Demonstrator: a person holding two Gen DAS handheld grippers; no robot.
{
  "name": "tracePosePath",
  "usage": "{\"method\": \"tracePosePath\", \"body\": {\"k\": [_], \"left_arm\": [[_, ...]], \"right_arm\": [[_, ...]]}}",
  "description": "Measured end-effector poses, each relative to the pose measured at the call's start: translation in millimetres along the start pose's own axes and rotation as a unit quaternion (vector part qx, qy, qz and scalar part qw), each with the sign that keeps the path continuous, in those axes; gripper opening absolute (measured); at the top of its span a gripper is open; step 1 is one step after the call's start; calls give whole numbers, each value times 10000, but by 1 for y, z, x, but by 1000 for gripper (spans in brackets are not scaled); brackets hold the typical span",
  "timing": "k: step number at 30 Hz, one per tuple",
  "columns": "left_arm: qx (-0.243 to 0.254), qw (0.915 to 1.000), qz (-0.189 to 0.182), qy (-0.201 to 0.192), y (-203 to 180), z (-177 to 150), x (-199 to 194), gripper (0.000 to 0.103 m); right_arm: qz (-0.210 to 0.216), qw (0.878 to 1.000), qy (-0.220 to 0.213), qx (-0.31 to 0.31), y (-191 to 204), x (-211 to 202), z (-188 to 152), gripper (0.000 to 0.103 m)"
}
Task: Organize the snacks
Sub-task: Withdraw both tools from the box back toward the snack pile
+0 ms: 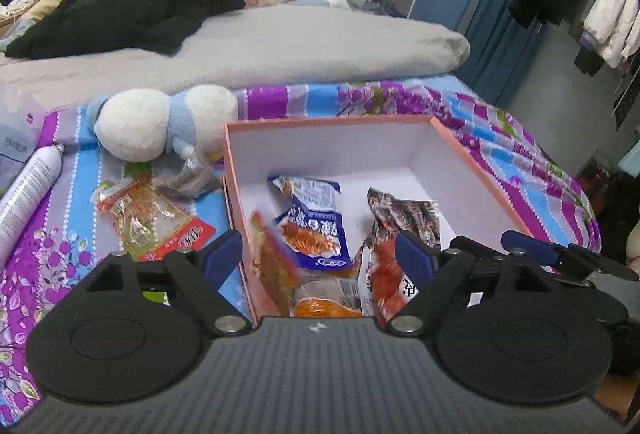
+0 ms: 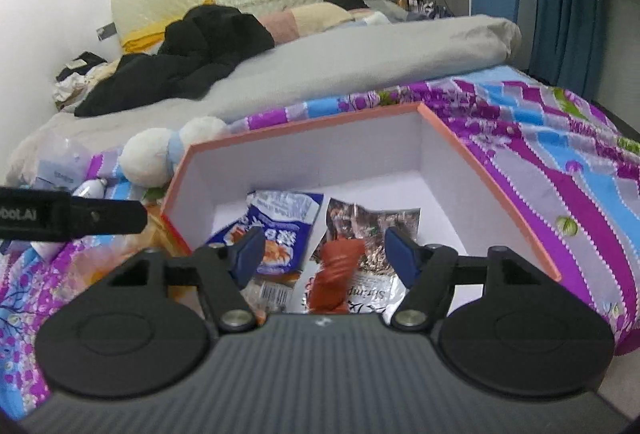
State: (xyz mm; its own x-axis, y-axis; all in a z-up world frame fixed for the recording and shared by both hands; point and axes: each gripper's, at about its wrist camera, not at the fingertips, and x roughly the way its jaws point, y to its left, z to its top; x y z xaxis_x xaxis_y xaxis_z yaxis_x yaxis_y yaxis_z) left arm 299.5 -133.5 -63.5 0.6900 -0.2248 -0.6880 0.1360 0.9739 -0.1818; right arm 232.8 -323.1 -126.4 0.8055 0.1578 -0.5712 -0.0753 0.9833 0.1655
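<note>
A pink box with white inner walls sits on the patterned bedspread. Inside lie a blue snack pack, a silvery brown pack and a red-and-white pack. My left gripper is open over the box's near left corner. A blurred orange packet is between its jaws, clear of the pads. My right gripper is open over the box. A blurred red packet hangs loose between its pads, above the silvery pack and beside the blue pack.
Left of the box lie a clear packet with a red label and a crumpled clear wrapper. A white-and-blue plush toy and a white spray can lie further left. A grey duvet and black clothes cover the bed behind.
</note>
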Motion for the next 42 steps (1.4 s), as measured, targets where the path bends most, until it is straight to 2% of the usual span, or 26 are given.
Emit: {"method": "tracePosePath", "body": {"k": [13, 20, 22, 31, 42], "left_arm": [[-127, 9970, 102, -760, 25, 27, -84, 87], [-125, 9940, 173, -1072, 52, 24, -135, 87], [-117, 9930, 154, -1162, 62, 17, -146, 87], [-332, 9926, 343, -1113, 113, -23, -170, 87], [-454, 9922, 498, -1053, 153, -78, -176, 87]], "right_arm": [[314, 9969, -726, -57, 34, -45, 43, 68], [539, 9934, -991, -186, 65, -70, 49, 68], [610, 9923, -1065, -189, 75, -76, 47, 68], [838, 9897, -1146, -189, 122, -96, 14, 68], [752, 9919, -1019, -38, 156, -95, -27, 68]]}}
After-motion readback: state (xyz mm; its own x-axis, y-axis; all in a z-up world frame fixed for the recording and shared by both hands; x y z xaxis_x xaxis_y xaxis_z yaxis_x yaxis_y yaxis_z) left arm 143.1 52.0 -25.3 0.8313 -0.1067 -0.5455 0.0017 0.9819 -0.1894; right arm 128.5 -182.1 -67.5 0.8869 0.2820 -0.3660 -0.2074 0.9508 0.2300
